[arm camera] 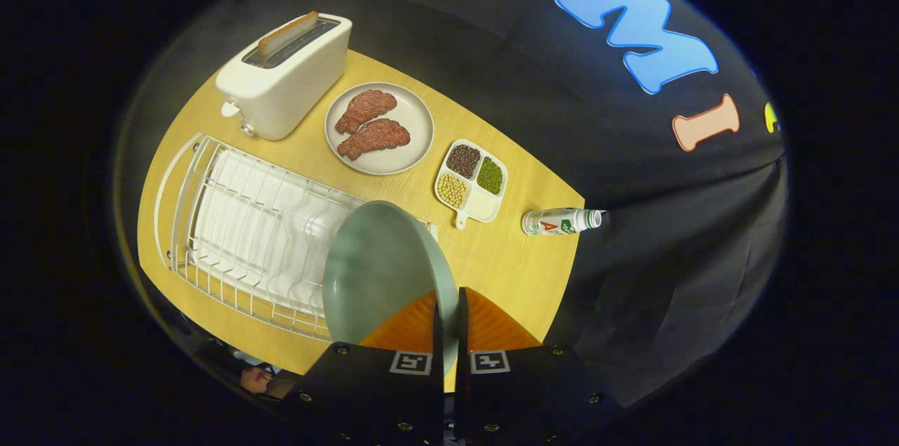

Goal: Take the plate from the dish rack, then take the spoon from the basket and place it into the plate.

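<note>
A pale green plate (379, 270) stands on edge between my fingers, its rim pinched by the gripper (449, 298), which is shut on it. The plate hangs above the right end of the white wire dish rack (232, 221), which lies on the wooden table (513, 263). Behind the plate part of the rack is hidden.
A white toaster (288, 77) with a slice in it stands beyond the rack. Next to it sit a grey plate with two pieces of meat (379, 128) and a divided tray of beans (472, 182). A small bottle (558, 221) lies at the table's right edge.
</note>
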`<action>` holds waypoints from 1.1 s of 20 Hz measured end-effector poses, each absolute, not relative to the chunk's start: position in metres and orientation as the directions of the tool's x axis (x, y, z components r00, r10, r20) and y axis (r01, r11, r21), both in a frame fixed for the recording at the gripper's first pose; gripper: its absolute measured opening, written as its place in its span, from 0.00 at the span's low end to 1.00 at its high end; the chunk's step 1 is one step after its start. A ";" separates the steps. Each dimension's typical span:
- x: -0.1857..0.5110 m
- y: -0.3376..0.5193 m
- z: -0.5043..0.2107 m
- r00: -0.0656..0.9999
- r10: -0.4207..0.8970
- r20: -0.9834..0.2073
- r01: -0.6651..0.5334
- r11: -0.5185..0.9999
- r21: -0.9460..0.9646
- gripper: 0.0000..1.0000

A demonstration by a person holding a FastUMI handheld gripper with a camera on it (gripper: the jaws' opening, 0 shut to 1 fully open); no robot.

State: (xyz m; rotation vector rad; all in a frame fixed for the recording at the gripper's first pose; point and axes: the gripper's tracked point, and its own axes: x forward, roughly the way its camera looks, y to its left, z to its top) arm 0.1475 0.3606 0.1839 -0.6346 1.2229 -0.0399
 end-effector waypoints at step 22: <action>0.001 0.250 0.199 0.420 0.278 -0.864 -0.139 0.960 0.241 0.06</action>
